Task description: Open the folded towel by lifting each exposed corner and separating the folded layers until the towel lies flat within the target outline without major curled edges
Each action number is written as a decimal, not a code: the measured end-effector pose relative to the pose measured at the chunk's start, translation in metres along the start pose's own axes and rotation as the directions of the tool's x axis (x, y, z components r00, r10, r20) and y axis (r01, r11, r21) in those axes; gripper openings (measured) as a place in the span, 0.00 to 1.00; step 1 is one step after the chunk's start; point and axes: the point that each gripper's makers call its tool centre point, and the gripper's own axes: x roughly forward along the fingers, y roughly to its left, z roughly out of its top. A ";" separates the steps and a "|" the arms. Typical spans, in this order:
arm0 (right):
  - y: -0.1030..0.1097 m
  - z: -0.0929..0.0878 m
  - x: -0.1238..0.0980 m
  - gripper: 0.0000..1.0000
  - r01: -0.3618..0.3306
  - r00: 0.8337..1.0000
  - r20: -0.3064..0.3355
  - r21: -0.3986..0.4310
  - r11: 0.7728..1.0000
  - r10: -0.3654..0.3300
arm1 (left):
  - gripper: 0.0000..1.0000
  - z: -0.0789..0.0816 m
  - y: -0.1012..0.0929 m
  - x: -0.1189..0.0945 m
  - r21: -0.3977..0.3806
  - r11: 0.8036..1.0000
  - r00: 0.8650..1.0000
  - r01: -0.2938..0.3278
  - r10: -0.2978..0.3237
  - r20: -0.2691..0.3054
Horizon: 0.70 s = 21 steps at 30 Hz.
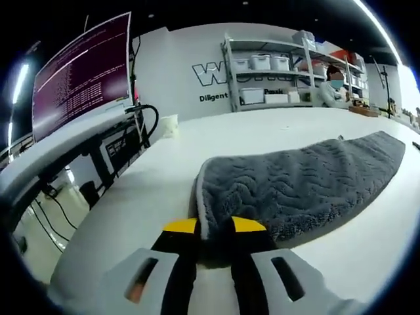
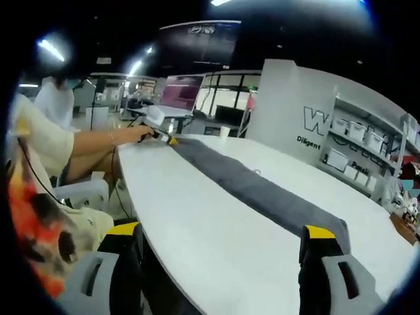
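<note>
One long, narrow grey towel with a wavy plush weave lies folded into a strip on the glossy white bench, its long axis running from one pair of tongs to the other. In the left gripper view the near short end of the towel sits right at the left tongs, whose yellow-tipped black jaws stand close together on the towel's corner hem; they look clenched on that edge, though the tips partly hide the pinch. In the right gripper view the same towel stretches away from the right tongs, whose jaws stand spread wide, released; the right-hand jaw sits at the towel's near end, and I cannot tell whether it touches. At the towel's far end in that view, a hand holds the left tongs low at the bench edge.
</note>
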 end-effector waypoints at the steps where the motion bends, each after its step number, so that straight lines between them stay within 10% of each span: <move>1: 0.000 0.000 0.000 0.99 0.000 1.000 -0.001 0.003 1.000 0.000 | 0.19 0.000 0.000 -0.001 -0.007 1.000 1.000 0.002 -0.002 0.006; 11: -0.005 0.000 0.003 0.99 0.012 1.000 -0.022 0.004 1.000 -0.012 | 0.58 0.024 -0.021 -0.033 -0.038 0.995 0.990 0.089 -0.084 0.116; 13: -0.003 0.003 0.004 0.99 0.007 1.000 -0.024 -0.003 1.000 -0.007 | 0.71 0.030 -0.050 -0.049 -0.071 0.973 0.970 0.218 -0.208 0.125; 21: -0.006 0.010 0.004 0.99 0.017 1.000 -0.015 -0.010 1.000 -0.017 | 0.99 0.028 -0.108 -0.093 -0.002 0.920 0.915 0.391 -0.388 0.113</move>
